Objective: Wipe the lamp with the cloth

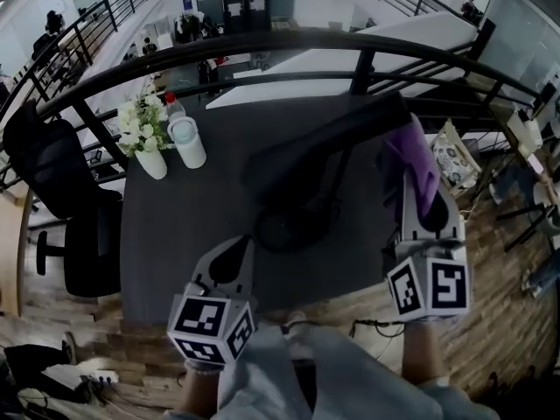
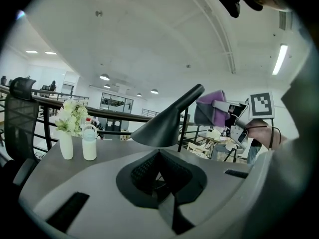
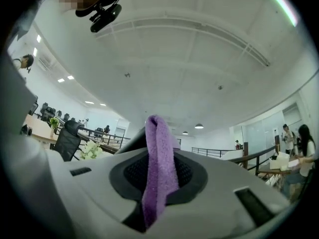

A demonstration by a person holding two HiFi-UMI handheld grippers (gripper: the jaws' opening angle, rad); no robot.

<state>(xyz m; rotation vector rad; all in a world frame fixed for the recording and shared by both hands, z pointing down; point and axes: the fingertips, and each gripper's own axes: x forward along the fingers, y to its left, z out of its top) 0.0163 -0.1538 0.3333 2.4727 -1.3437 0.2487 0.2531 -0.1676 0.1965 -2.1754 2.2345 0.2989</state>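
Note:
A black lamp (image 1: pixel 315 147) stands on the dark table (image 1: pixel 175 234), its long cone shade slanting up to the right over a round base (image 1: pixel 284 230). My right gripper (image 1: pixel 422 191) is shut on a purple cloth (image 1: pixel 413 157), held up beside the shade's high narrow end; whether they touch is unclear. In the right gripper view the cloth (image 3: pixel 159 168) hangs folded between the jaws, hiding most of the lamp. My left gripper (image 1: pixel 227 252) hovers low by the table's front edge, jaws shut and empty, just left of the base. From there I see the shade (image 2: pixel 167 123) and cloth (image 2: pixel 212 107).
A white vase of flowers (image 1: pixel 144 143) and a white bottle (image 1: pixel 188 143) stand at the table's far left. A black office chair (image 1: pixel 52 178) sits left of the table. A dark railing (image 1: pixel 262 51) curves behind it. Cables lie on the wooden floor.

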